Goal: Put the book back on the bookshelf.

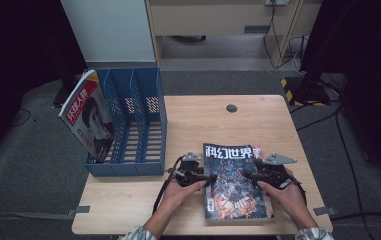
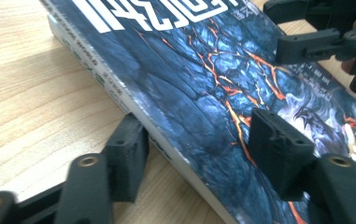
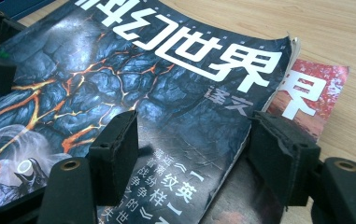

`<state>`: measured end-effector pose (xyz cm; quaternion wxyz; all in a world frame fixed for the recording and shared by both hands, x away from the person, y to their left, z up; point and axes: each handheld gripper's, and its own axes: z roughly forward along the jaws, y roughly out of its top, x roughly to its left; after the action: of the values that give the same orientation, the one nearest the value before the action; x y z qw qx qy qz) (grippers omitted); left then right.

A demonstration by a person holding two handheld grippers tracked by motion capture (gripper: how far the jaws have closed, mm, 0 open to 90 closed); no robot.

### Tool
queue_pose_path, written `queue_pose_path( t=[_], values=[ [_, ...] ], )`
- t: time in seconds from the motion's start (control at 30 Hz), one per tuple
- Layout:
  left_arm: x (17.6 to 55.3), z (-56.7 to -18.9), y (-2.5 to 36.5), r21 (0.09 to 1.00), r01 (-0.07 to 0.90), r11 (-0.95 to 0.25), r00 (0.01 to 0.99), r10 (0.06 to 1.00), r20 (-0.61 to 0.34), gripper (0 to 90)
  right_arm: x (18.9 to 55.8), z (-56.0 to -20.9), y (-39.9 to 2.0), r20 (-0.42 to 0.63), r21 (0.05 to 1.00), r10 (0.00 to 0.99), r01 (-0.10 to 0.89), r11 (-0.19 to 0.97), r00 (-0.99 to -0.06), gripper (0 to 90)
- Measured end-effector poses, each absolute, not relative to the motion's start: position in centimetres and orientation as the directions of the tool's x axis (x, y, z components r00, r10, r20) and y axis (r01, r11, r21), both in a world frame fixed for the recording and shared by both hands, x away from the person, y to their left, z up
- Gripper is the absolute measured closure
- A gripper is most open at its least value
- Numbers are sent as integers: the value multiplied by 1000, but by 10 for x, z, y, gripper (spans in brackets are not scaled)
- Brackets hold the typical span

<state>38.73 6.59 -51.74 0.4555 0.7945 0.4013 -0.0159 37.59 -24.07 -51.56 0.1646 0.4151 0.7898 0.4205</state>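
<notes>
Top magazine (image 1: 234, 182): lies flat at the desk's (image 1: 188, 120) near edge, right of the middle, on a red one (image 1: 257, 149) that peeks out at its far right corner.
Left tongs (image 1: 204, 182): straddle the spine edge, one jaw on the cover, one against the wood, not yet clenched; likely set to lift that side.
Right tongs (image 1: 250, 170): astride the right edge, parted, no squeeze visible.
Blue file rack (image 1: 128, 125): at the desk's left edge, one magazine (image 1: 87, 117) leaning in its outer slot, probably where this one goes.
</notes>
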Motion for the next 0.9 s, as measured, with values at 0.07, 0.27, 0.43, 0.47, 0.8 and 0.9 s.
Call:
queue_pose_path(
  t=[0.07,0.27,0.43,0.47,0.8,0.9],
  values=[
    [387,-517,66,711,652,-263,678,623,-391,430,376,-515,-240,86,801,794,516,304,-602,348],
    [387,-513,69,714,645,-272,686,618,-384,470,378,-515,-238,83,798,789,515,314,-609,352],
    [387,-513,68,711,641,-289,698,606,-382,452,379,-514,-233,58,803,776,491,337,-628,364],
    [387,-514,65,709,637,-301,703,605,-374,435,379,-514,-230,45,806,766,476,352,-642,367],
    [388,-511,67,715,633,-298,707,598,-377,524,378,-514,-221,71,793,725,480,375,-685,359],
    [387,-509,68,714,636,-293,706,595,-385,582,380,-514,-220,93,785,725,498,368,-683,299]
  ],
)
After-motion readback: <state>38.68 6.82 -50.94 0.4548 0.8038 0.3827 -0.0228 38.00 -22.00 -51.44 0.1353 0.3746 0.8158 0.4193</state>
